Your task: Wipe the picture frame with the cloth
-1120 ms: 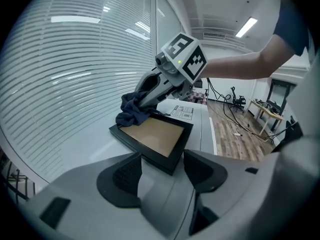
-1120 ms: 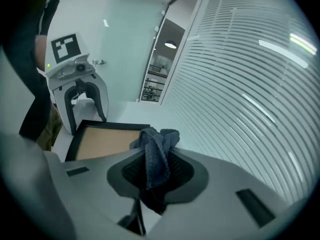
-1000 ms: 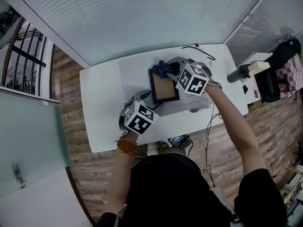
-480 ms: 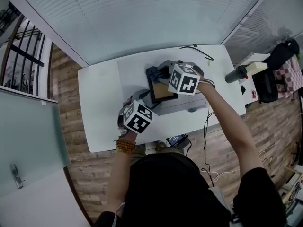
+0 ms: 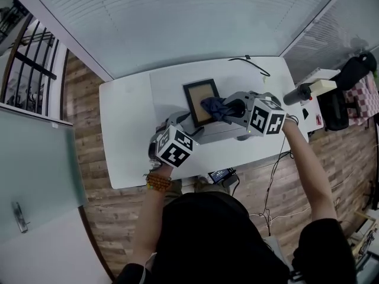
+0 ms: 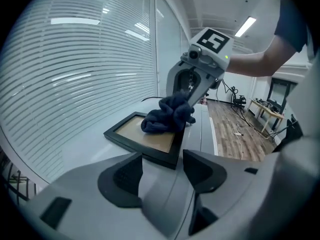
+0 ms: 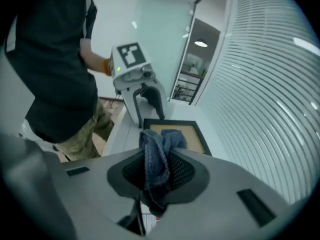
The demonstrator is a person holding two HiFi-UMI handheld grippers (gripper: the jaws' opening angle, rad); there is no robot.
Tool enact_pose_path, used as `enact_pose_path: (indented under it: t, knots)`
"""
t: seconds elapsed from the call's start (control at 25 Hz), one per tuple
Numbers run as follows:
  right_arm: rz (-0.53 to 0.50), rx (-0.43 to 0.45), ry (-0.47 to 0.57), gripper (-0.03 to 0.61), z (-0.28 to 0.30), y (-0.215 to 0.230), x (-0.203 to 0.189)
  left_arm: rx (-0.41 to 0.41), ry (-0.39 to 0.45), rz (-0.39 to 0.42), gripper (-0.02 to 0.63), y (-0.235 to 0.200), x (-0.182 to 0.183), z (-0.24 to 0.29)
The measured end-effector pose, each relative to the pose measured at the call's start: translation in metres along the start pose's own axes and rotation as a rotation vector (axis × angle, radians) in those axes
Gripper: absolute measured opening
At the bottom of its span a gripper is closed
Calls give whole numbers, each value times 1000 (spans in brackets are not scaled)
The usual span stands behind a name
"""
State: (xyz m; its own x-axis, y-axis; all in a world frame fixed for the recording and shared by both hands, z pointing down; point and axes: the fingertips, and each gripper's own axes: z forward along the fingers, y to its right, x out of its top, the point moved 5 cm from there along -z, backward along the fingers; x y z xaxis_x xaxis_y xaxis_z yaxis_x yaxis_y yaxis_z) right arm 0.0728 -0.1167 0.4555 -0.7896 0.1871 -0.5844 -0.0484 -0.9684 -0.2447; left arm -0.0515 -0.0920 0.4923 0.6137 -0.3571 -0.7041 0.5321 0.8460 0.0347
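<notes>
ok so the picture frame [image 5: 199,97] lies flat, face up, mid surface [image 5: 127,129]. Long axis runs away from the person, far end leaning a bit left in the head view, so it's portrait-ish to them.

Right tongs [image 5: 227,107] are clamped on the cloth [image 5: 214,107], a dark blue wad bunched between the pads, w/ the loose end resting on the frame's right side, over the rim.

Left tongs [image 5: 186,122] sit just beside the near left corner, jaws wide apart (they just eased in a touch) and nothing between them. The corner is ahead of the jaws, not inside.

Worries imo:
- Nothing pins the frame. A sideways drag w/ the cloth could skid or spin it across the smooth surface, prob toward the edge.
- The wad is right at the rim, so one more pull to the right and it drops off the frame and wipes bare surface instead.
- The cloth is balled up, so only a small patch touches and it'll miss the corners.
</notes>
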Motion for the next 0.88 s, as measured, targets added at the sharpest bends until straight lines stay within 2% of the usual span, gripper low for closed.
enact_pose_path:
  t: [0.08, 0.28, 0.52, 0.88]
  knots:
    - [-64, -11, -51, 57, 17, -9, 1, 4, 1, -2, 259, 0, 0, 0]
    - [-83, 10, -127, 49, 31, -11, 11, 9, 0, -5, 261, -1, 2, 1]
    - [-65, 98, -138, 44, 36, -13, 19, 19, 1, -12, 265, 0, 3, 2]
    - [-34, 131, -73, 41, 52, -10, 41, 19, -6, -21, 265, -3, 2, 1]
